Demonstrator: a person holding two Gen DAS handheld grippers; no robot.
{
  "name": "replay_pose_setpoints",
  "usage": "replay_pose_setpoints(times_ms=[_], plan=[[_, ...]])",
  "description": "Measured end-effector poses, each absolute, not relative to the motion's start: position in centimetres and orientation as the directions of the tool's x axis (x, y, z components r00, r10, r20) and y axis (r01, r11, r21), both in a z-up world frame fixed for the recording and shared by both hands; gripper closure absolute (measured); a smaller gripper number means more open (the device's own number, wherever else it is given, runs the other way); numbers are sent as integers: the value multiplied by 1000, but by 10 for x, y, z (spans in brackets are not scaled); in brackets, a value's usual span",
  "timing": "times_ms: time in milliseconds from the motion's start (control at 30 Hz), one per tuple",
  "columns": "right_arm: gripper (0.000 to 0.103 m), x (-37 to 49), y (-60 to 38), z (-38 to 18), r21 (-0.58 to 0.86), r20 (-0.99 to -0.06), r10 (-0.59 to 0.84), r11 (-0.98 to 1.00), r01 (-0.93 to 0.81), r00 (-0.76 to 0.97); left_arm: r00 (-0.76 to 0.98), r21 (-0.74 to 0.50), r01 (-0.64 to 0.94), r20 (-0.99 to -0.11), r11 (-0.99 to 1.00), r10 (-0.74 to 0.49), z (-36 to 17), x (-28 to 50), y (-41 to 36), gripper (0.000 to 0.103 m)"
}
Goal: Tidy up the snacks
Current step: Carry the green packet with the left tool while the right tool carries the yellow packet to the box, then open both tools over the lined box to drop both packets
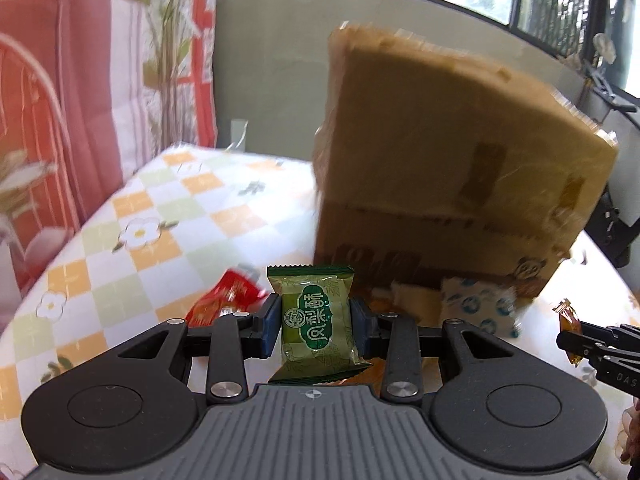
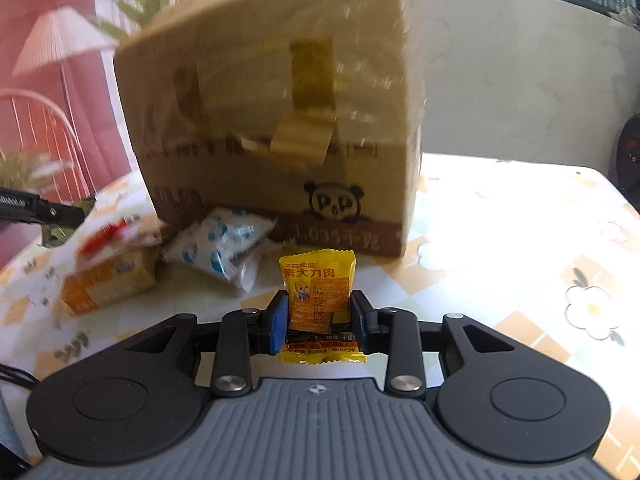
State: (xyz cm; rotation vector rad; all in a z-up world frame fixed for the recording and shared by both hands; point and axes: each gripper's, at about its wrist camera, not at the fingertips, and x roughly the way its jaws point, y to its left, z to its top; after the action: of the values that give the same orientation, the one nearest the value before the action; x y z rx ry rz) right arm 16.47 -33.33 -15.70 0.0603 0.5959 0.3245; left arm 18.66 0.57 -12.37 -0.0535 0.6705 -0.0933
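- The table point(image 2: 520, 240) is wearing its checked flower cloth, and the cardboard box point(image 2: 272, 120) is standing on it as the landmark here, panda print facing the grippers.
- An orange carton point(image 2: 108, 284) is lying in front of the box, off towards its left corner, with a red-and-white packet on top.
- A white-and-blue packet point(image 2: 216, 246) is resting right against the foot of the box.
- A red wrapper point(image 1: 224, 300) is lying in front of the box's left corner.
- The left gripper point(image 1: 315, 326) is clamping a green snack packet point(image 1: 316, 320) upright, held in front of the box.
- The right gripper point(image 2: 320, 318) is pinching a yellow snack packet point(image 2: 320, 300) upright, just in front of the box's panda side.
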Motion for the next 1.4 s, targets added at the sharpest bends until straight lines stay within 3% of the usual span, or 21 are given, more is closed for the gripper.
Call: replay_pose_setpoints(times_ms=[233, 333, 467, 633, 767, 1033, 1100, 1133, 1167, 1300, 1400], plan=[[69, 160, -355, -89, 203, -388, 331, 941, -271, 860, 848, -108, 158, -494, 981, -191, -63, 190, -4, 64], [69, 166, -360, -50, 176, -301, 344, 937, -303, 889, 883, -92, 196, -416, 976, -217, -32, 196, -13, 64], [69, 193, -353, -9, 108, -252, 363, 932, -346, 897, 908, -51, 239, -343, 970, -242, 2, 216, -30, 64], [69, 248, -327, 16, 47, -271, 365, 929, -366, 891, 911, -38, 256, -324, 966, -254, 19, 261, -50, 64], [69, 295, -308, 12, 122, -339, 323, 946, -300, 884, 904, -23, 243, -356, 970, -235, 17, 297, -66, 64], [68, 318, -297, -3, 49, -441, 248, 966, -253, 863, 866, -32, 248, -441, 968, -237, -9, 337, -76, 63], [66, 317, -300, -7, 55, -453, 249, 966, -252, 856, 859, -45, 260, -446, 964, -253, -14, 336, -75, 57], [62, 313, -305, -8, 58, -453, 243, 968, -244, 858, 856, -48, 264, -448, 963, -257, -15, 335, -73, 47], [58, 310, -307, -8, 62, -448, 237, 970, -234, 862, 857, -48, 264, -446, 963, -257, -17, 332, -69, 44], [46, 293, -317, -5, 101, -407, 244, 970, -222, 880, 862, -25, 280, -433, 960, -263, -13, 316, -66, 41], [46, 277, -322, -4, 115, -374, 265, 964, -239, 889, 867, -14, 295, -417, 955, -274, -6, 301, -57, 38]])
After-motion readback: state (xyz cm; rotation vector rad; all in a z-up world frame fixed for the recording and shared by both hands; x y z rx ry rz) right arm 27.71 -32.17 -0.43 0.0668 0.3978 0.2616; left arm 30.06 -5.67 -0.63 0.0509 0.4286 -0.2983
